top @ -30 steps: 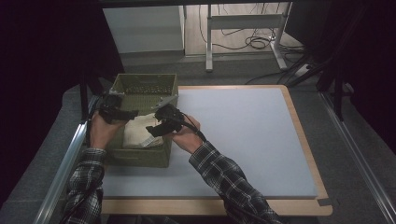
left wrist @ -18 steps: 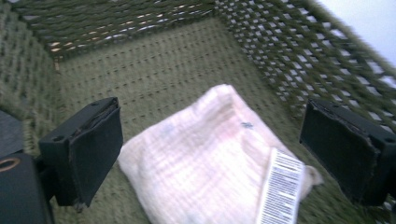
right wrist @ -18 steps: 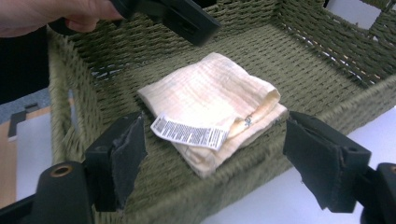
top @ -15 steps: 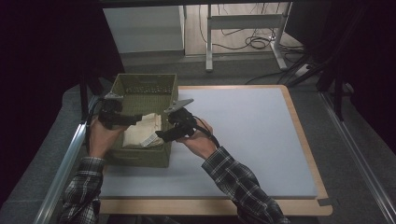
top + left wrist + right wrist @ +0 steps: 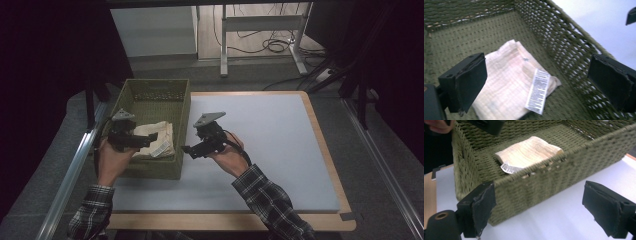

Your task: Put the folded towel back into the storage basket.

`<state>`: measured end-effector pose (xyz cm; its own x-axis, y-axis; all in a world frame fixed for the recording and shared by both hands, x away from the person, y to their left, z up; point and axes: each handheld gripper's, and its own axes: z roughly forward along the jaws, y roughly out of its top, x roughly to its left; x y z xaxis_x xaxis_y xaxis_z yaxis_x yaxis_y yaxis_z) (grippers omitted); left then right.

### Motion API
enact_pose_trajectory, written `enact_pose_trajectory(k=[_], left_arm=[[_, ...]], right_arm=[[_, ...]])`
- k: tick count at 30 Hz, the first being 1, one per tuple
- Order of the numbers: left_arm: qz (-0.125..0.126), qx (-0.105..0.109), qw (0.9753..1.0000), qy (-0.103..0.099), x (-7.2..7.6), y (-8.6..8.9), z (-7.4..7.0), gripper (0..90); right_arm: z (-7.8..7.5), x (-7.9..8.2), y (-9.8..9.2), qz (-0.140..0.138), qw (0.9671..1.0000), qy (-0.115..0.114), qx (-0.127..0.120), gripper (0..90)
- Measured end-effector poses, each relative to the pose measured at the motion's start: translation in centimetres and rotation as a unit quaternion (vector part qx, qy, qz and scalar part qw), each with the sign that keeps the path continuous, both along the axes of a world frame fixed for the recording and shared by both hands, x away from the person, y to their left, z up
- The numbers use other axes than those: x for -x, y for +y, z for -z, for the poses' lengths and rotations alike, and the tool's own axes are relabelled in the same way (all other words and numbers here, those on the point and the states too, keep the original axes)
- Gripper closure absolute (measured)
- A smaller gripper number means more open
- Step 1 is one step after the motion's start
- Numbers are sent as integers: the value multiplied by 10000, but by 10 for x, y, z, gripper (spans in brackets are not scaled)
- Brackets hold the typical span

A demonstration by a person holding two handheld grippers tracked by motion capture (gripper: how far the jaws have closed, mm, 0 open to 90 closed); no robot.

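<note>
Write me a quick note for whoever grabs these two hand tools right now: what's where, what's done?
Left gripper: open, empty, over the green woven basket.
Right gripper: open, empty, outside the basket's right wall, above the white mat.
Folded cream cloth, with its white label, lies flat on the basket floor.
Done: cloth is in the basket.
Left: nothing visible on the mat to pack.

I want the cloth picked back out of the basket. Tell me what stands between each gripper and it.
The left gripper, open, hangs inside the basket above the folded cloth; nothing visible lies between them. The right gripper, open, is outside over the mat; the basket's woven side wall stands between it and the cloth.
</note>
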<state>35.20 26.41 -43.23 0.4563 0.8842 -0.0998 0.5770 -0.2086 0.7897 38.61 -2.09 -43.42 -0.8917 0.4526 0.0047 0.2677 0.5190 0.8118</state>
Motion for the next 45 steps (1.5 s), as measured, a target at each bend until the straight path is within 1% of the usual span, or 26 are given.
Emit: enact_pose_trajectory(k=[3, 8, 14, 17, 23, 26, 30, 33, 37, 39, 42, 45], left_arm=[[64, 78, 9999, -43, 7, -6, 3, 32], [186, 206, 9994, -189, 19, -18, 8, 32], [339, 246, 9986, -315, 30, -35, 11, 31], [434, 312, 9978, -387, 33, -45, 12, 31], [638, 307, 9963, -484, 38, -68, 16, 30], [720, 350, 9952, -558, 41, -80, 15, 29], [867, 363, 9935, -645, 46, -96, 13, 28], [1034, 381, 9915, -690, 49, -111, 13, 27], [1181, 491, 9889, -751, 52, -128, 15, 26], [1283, 565, 9869, -803, 55, -136, 18, 26], [1457, 538, 9842, -847, 59, -151, 23, 29], [1622, 522, 9818, -836, 62, -165, 30, 28]], right_arm=[[2, 1, -10, 57, 10000, -5, -44, 102], [5, 3, -27, 143, 9999, -2, -84, 98], [10, 5, -51, 286, 9995, 49, -141, 97], [13, 6, -63, 380, 9991, 85, -174, 98], [18, 11, -91, 535, 9983, 111, -205, 97], [19, 15, -105, 596, 9981, 52, -154, 97], [21, 20, -122, 691, 9976, 1, -103, 98], [22, 24, -135, 765, 9970, -12, -89, 97], [23, 30, -152, 855, 9963, -45, -63, 97], [24, 32, -160, 917, 9958, -40, -65, 97], [26, 36, -171, 987, 9951, -21, -73, 98], [30, 39, -181, 1056, 9944, 0, -91, 98]])
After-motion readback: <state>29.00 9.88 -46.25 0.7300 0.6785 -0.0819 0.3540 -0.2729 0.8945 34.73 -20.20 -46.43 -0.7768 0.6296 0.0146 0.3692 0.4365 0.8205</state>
